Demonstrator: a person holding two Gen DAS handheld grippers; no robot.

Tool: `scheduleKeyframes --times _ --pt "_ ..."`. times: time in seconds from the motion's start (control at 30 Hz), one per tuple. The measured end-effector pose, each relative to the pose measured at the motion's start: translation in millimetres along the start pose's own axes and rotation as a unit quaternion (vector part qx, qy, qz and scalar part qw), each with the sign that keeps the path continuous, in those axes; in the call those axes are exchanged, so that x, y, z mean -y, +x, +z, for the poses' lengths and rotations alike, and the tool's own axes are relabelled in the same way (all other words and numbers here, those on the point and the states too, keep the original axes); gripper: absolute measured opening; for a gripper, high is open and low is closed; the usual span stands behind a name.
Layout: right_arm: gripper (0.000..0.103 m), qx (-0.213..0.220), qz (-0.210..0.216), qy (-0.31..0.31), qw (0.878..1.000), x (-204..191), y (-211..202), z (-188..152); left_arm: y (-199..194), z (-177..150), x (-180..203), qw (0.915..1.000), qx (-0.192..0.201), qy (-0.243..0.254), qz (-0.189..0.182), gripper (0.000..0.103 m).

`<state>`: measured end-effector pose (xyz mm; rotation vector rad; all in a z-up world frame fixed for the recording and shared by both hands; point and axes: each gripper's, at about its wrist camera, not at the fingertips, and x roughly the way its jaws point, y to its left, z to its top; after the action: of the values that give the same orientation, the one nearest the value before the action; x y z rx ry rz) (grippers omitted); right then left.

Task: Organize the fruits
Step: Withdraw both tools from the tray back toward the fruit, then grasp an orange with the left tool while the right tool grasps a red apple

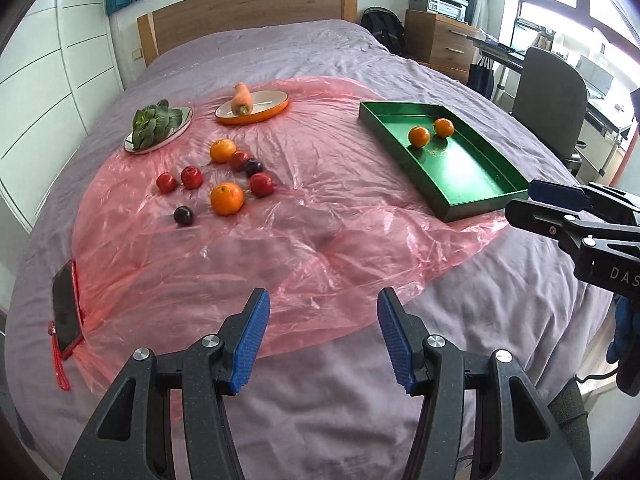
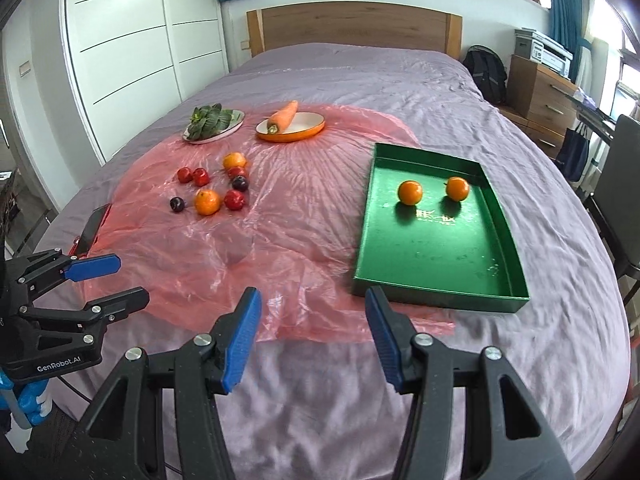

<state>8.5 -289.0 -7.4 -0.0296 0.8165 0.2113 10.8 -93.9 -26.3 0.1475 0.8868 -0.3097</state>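
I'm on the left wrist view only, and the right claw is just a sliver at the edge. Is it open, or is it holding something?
Observer: The right claw is open with nothing between its pads, short of the green tray.
Operator: Anything on the tray floor besides the fruit?
Observer: Only gold lettering, printed just in front of the two oranges.
Operator: How does my left claw look from outside?
Observer: The left claw is open and empty, near the phone at the edge of the pink sheet.
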Motion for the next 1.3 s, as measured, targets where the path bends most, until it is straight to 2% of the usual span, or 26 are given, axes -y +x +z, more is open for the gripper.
scheduleKeyframes --times 0.2,0.27,0.43,0.67,0.97,1.3 --pt "0.086 -0.016 0.032 -0.039 0.999 -28.9 24.8 9.6 6.4 -8.5 -33.5 0.9999 0.001 -0.013 0.000 0.050" --pt "0.083 -0.021 0.046 -0.049 0.998 -35.2 33.9 14.7 9.0 -5.2 -44.9 0.9999 0.002 -0.015 0.001 0.050" --pt "0.082 -0.036 0.076 -0.079 0.993 -50.1 61.7 31.6 22.2 14.3 -76.2 0.9998 -0.002 -0.021 -0.001 0.050" --pt "0.082 -0.047 0.105 -0.105 0.988 -69.7 103.7 59.3 59.7 45.5 -112.4 0.9978 -0.016 -0.064 -0.011 0.050" --pt "0.067 -0.062 0.131 -0.122 0.982 -81.3 165.8 96.4 118.0 72.3 -126.9 0.9973 -0.047 -0.055 -0.015 0.049" --pt "0.067 -0.095 0.146 -0.129 0.976 -89.3 225.8 122.7 161.7 86.8 -129.9 0.9966 -0.067 -0.047 -0.009 0.049"
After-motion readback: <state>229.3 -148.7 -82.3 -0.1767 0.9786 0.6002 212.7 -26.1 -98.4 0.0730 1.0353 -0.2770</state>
